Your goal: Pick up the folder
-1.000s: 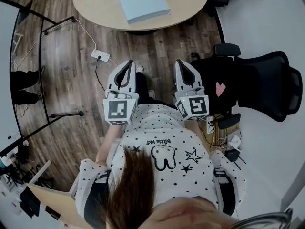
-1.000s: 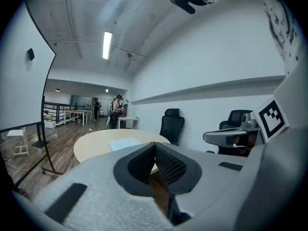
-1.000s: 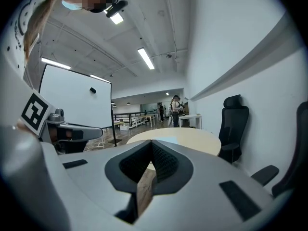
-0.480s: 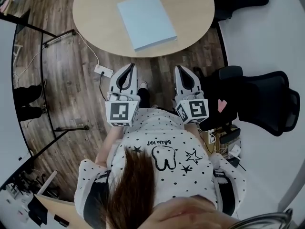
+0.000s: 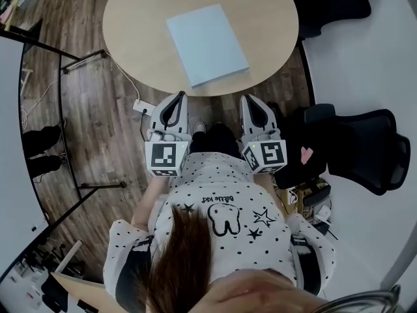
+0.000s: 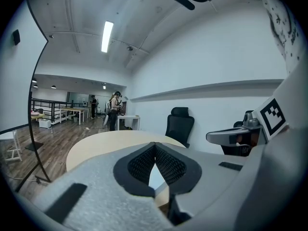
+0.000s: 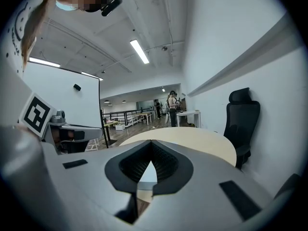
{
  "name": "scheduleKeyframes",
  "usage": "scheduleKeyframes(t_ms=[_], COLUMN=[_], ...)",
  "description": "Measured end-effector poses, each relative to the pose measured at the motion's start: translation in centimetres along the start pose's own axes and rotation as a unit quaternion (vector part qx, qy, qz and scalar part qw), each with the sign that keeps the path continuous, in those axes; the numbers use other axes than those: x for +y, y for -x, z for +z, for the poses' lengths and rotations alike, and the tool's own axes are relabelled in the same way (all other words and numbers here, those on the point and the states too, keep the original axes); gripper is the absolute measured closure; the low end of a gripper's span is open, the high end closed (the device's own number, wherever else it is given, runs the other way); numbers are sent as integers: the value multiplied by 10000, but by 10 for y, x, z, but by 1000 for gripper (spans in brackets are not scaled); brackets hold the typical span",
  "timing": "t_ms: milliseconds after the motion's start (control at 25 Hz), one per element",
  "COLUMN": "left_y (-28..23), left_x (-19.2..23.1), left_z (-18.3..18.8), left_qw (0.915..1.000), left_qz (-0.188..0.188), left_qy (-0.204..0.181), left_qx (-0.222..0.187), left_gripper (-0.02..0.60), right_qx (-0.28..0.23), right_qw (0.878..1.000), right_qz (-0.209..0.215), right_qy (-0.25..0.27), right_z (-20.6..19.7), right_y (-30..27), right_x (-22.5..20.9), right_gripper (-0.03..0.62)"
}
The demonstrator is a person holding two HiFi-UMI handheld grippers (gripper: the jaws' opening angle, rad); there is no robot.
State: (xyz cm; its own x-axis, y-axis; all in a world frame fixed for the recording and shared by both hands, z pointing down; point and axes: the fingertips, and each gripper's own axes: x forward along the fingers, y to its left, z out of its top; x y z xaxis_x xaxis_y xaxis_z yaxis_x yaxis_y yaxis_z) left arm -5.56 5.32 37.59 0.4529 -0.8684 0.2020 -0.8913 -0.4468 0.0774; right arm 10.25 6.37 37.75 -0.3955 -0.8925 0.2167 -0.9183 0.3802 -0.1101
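Head view shows us the folder [image 5: 208,44], a flat, pale blue rectangle with a plain cover. It lies on the round desk [image 5: 137,18], whose top is smooth light wood, toward the desk's near edge and a little askew. Short of that edge, over the dark plank floor [image 5: 98,129], we hold the left tool [image 5: 180,96] and the right tool [image 5: 249,99] side by side. Both are aimed at the desk and well apart from the folder. Each is a grey moulded shell with a cube [image 5: 166,156] at its back bearing black-and-white square markers. In the left gripper view the left tool's black ribbed pads [image 6: 142,165] meet at their tips with nothing between them. The right gripper view shows the same for the right tool: closed and empty. Our white shirt [image 5: 254,246] is scattered with black dots and stars and carries a tooth drawing under a line of script that seems to read "little kid". Off the desk's right side stands a black office chair [image 5: 365,149], and a small pink heart [image 5: 306,154] shows on a black surface beside it.
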Motion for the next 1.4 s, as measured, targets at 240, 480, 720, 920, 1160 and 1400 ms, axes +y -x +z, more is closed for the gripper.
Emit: scheduleKeyframes(t_ms=[240,480,720,920,1160,1400], left_y=[-14,-46,-91,-126,-150,-154], left_x=[15,24,36,35,39,50], left_z=[4,7,16,28,26,25], left_qw=[9997,9990,9966,9945,9915,9900], left_qz=[244,423,758,985,1264,1378], left_qy=[55,142,323,346,322,313], left_qx=[-68,-17,30,-66,-28,11], left_gripper=[565,565,565,565,565,565], right_qx=[41,158,160,179,190,254], right_qw=[9999,9989,9973,9956,9938,9935], right_qz=[154,430,719,905,1078,1094], right_qy=[-22,-2,68,140,198,158], right_z=[3,9,28,39,45,46], right_y=[-23,-59,-104,-133,-162,-175], right_x=[-10,-29,-60,-95,-122,-130], right_gripper=[589,588,588,589,589,588])
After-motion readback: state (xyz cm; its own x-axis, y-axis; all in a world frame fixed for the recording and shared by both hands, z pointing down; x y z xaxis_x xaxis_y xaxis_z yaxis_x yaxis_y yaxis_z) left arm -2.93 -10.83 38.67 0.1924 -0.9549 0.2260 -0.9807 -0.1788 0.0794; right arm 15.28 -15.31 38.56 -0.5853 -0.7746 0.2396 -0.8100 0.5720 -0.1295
